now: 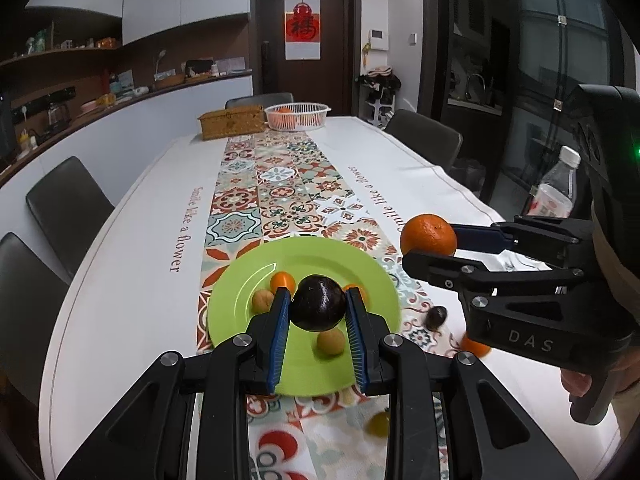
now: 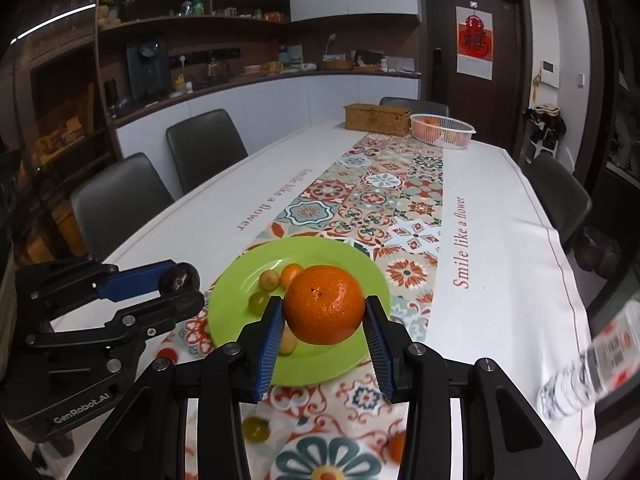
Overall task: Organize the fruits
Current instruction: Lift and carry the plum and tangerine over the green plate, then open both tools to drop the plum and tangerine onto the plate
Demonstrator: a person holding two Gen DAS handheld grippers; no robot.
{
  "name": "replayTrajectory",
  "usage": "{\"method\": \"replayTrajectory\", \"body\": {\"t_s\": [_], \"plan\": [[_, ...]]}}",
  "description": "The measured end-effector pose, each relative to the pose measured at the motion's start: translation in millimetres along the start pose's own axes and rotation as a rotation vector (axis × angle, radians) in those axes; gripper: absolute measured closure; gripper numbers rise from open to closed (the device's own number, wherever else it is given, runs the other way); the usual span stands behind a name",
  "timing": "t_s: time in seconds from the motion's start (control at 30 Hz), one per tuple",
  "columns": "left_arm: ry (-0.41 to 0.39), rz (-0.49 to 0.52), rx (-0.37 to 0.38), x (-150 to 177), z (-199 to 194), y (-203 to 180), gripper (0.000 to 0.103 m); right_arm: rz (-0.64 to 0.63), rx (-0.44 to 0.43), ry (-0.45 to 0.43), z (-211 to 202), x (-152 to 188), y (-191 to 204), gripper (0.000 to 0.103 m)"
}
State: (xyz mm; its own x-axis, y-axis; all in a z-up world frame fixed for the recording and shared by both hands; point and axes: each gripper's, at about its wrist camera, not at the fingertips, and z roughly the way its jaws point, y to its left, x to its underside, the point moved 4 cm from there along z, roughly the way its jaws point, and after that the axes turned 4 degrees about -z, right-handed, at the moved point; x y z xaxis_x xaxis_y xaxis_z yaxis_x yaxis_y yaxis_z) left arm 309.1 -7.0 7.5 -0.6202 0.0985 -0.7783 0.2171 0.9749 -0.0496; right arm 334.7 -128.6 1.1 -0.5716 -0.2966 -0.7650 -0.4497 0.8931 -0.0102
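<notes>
Both fruits are up in the air above the round lime-green plastic plate (image 1: 372, 280) near us. The left gripper (image 1: 318, 304) clamps a dark purple round fruit (image 1: 318, 302); the right gripper (image 2: 325, 310) clamps a bright orange mandarin (image 2: 325, 310). Judging by this, the carrying step is in hand; next, lower and release.

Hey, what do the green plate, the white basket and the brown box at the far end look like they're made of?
Green plate: probably plastic or melamine, smooth and glossy, judging by the bright streak of glare across it. White basket: most likely moulded plastic, with thin slotted walls that orange fruit shows through. Brown box: seems woven wicker or rattan, matte, with a plaited texture on its sides.
</notes>
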Motion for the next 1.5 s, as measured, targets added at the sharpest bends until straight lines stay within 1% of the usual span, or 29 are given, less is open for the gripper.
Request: {"method": "replayTrajectory", "body": {"t_s": [0.13, 0.27, 0.47, 0.6, 0.77, 0.9, 0.97, 1.03, 1.17, 1.2, 1.27, 1.3, 1.5], "plan": [[0.032, -0.009, 0.009, -6, 23, 9, 0.075, -0.016, -0.001, 0.031, 21, -8, -7, 0.062], [0.058, -0.007, 0.018, -8, 45, 14, 0.075, -0.033, -0.023, 0.083, 48, -14, -12, 0.062], [0.081, -0.018, 0.058, -8, 72, 22, 0.075, -0.063, -0.052, 0.149, 86, -17, -16, 0.062], [0.113, -0.042, 0.079, -4, 89, 29, 0.075, -0.078, -0.07, 0.186, 108, -17, -17, 0.062], [0.15, -0.072, 0.089, 1, 108, 39, 0.075, -0.062, -0.087, 0.237, 131, -15, -19, 0.062], [0.169, -0.094, 0.096, 3, 116, 44, 0.075, -0.047, -0.093, 0.256, 143, -14, -20, 0.062], [0.171, -0.094, 0.088, 4, 117, 44, 0.074, -0.049, -0.098, 0.261, 145, -13, -19, 0.061], [0.165, -0.092, 0.079, 3, 116, 45, 0.066, -0.056, -0.094, 0.27, 147, -12, -18, 0.061], [0.153, -0.08, 0.044, 2, 106, 45, 0.065, -0.051, -0.074, 0.244, 139, -13, -22, 0.055], [0.144, -0.075, 0.031, 0, 101, 44, 0.065, -0.048, -0.066, 0.238, 135, -14, -23, 0.055], [0.131, -0.073, 0.02, -1, 92, 43, 0.062, -0.046, -0.06, 0.218, 125, -15, -24, 0.055], [0.129, -0.072, 0.008, -1, 87, 42, 0.06, -0.047, -0.05, 0.208, 119, -16, -24, 0.055], [0.096, -0.081, -0.021, -6, 52, 33, 0.057, -0.049, -0.022, 0.143, 77, -17, -21, 0.055]]}}
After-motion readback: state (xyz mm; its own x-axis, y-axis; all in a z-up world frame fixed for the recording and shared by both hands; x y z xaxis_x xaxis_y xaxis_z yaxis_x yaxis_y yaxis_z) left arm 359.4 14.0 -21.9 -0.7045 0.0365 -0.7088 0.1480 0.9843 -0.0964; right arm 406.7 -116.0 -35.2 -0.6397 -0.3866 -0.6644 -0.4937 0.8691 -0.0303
